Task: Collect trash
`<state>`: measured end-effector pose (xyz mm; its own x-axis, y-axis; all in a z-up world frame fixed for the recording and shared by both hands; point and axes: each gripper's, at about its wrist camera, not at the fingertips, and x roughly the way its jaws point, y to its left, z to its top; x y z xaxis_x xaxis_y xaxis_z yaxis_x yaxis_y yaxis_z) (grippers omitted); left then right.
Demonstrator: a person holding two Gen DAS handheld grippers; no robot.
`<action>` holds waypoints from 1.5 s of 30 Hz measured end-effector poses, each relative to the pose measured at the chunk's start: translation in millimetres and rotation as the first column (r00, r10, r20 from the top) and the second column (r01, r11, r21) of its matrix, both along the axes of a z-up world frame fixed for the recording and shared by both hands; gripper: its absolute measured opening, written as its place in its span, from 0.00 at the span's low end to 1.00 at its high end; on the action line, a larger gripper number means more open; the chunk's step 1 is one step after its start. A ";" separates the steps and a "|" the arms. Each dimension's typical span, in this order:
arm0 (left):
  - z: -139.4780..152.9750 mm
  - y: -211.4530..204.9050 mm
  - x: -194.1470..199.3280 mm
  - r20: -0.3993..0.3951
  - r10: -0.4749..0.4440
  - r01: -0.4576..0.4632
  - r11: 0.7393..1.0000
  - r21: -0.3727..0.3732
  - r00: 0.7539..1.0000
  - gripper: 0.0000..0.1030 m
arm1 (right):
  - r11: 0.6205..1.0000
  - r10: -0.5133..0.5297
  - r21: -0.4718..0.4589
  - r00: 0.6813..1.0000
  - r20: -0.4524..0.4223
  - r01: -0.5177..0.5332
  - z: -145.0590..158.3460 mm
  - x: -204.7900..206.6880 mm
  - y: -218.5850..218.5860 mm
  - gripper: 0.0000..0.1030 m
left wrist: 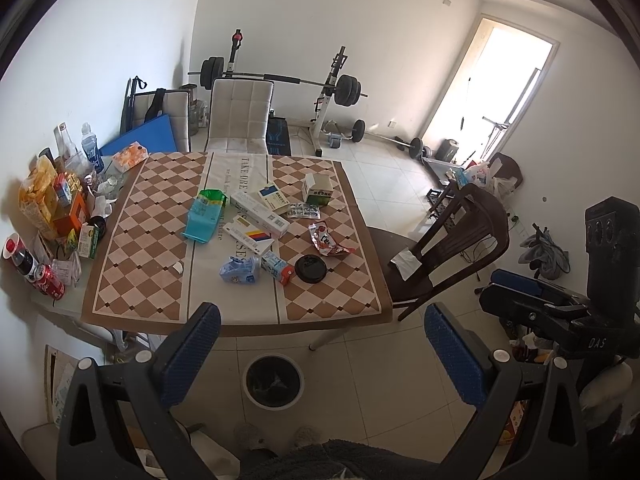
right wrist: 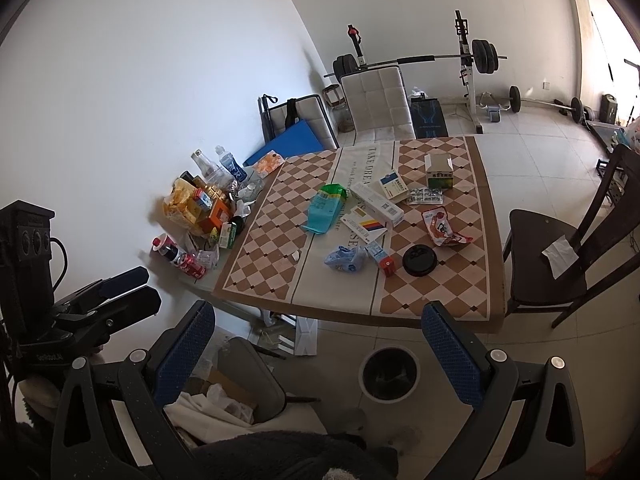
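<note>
— Left view: how far along?

— Nothing collected. My left gripper (left wrist: pixel 320 356) hangs with jaws spread, empty; the trash (left wrist: pixel 256 224) lies ahead on the desk (left wrist: pixel 140 240), the bin (left wrist: pixel 273 380) between them.

— Right view?

— My right gripper (right wrist: pixel 318 356) likewise, spread; bin (right wrist: pixel 389 374) between, wrappers (right wrist: pixel 444 227) beyond.

Matt checkered tablecloth (left wrist: pixel 132 264), glossy floor tiles (left wrist: pixel 372 368), crinkled foil wrapper (left wrist: pixel 326 240).

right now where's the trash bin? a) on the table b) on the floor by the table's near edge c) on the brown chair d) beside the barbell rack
b: the round trash bin stands on the tiled floor just in front of the table, its near edge, between the open left gripper fingers in view.
</note>
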<state>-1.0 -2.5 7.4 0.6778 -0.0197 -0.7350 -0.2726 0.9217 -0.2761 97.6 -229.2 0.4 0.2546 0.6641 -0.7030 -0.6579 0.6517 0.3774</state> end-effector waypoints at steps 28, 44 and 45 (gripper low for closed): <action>0.4 0.8 -1.2 0.006 0.005 -0.005 1.000 0.004 1.000 1.00 | 1.000 0.003 0.004 1.000 -0.001 -0.003 3.7 -4.5 10.8 1.00; 1.3 2.2 3.1 0.006 0.000 0.000 1.000 0.004 1.000 1.00 | 1.000 0.008 0.007 1.000 0.001 -0.008 6.6 -7.2 20.1 1.00; 1.6 2.3 4.4 0.006 -0.003 0.003 1.000 0.004 1.000 1.00 | 1.000 0.008 0.007 1.000 0.000 -0.008 7.1 -7.4 21.6 1.00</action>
